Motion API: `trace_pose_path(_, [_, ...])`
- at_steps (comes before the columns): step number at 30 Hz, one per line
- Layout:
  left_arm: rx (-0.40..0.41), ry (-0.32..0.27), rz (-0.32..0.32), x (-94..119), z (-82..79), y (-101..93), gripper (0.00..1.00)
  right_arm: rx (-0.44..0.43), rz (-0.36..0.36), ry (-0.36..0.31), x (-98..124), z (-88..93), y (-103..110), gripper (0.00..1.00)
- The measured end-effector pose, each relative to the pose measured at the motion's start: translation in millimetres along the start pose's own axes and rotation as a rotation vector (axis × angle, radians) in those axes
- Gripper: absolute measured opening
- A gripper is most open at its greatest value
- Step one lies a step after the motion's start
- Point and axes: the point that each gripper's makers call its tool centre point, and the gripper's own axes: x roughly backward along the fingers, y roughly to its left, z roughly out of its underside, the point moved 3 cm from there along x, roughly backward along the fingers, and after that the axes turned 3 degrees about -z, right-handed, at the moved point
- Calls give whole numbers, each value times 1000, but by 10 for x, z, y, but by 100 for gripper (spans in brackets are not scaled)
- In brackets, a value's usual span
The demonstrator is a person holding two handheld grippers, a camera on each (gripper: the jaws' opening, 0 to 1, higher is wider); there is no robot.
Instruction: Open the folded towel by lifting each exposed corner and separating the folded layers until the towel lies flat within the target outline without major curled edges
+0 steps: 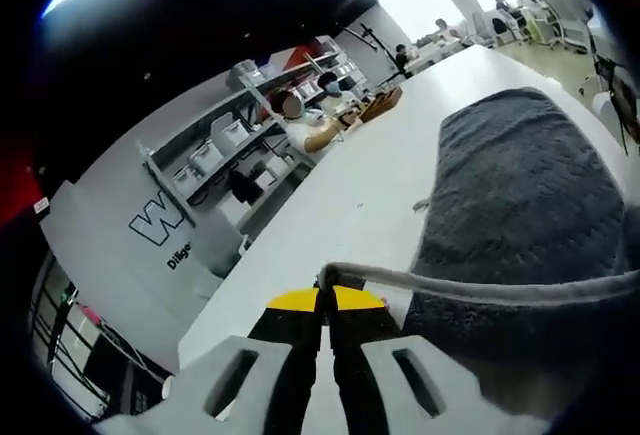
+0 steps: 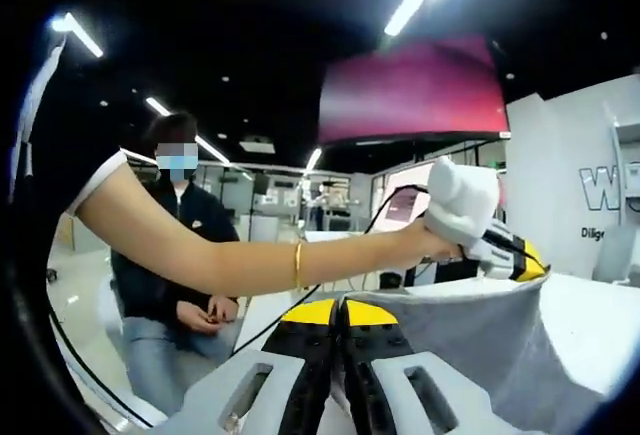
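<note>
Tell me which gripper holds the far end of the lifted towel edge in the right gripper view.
The left gripper, held in the person's hand; the right gripper grips the grey towel nearer.

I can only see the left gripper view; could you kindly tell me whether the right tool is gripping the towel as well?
Observer: Yes, the right tool is shut on the towel at its pale edge.
Operator: Does that edge sag between the tools?
Observer: No, it runs almost straight across to the left tool.
Operator: Is anybody close to that side?
Observer: A seated person is behind the outstretched arm, hands together in the lap.
</note>
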Motion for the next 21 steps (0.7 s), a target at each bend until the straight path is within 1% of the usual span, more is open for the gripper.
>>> trace_pose_path(4, [-8, 12, 3, 7, 84, -33, 1, -13, -12, 22, 56, 55, 33, 0])
trace_pose_path(6, [-6, 17, 4, 14, 124, -41, 1, -21, -18, 30, 72, 54, 48, 0])
trace_pose_path(11, [11, 29, -2, 72, 277, -48, 1, -38, -36, 51, 40, 69, 109, 0])
trace_pose_path(15, [7, 33, 9, 138, 363, -74, 1, -40, -57, 68, 36, 82, 140, 0])
trace_pose_path(16, [-4, 52, 9, 155, 413, -76, 1, -41, -61, 71, 40, 87, 150, 0])
trace_pose_path(18, [-14, 71, 13, 183, 483, -91, 1, -41, -71, 84, 65, 99, 161, 0])
trace_pose_path(21, [0, 79, 15, 219, 557, -103, 1, -46, -83, 101, 109, 118, 168, 0])
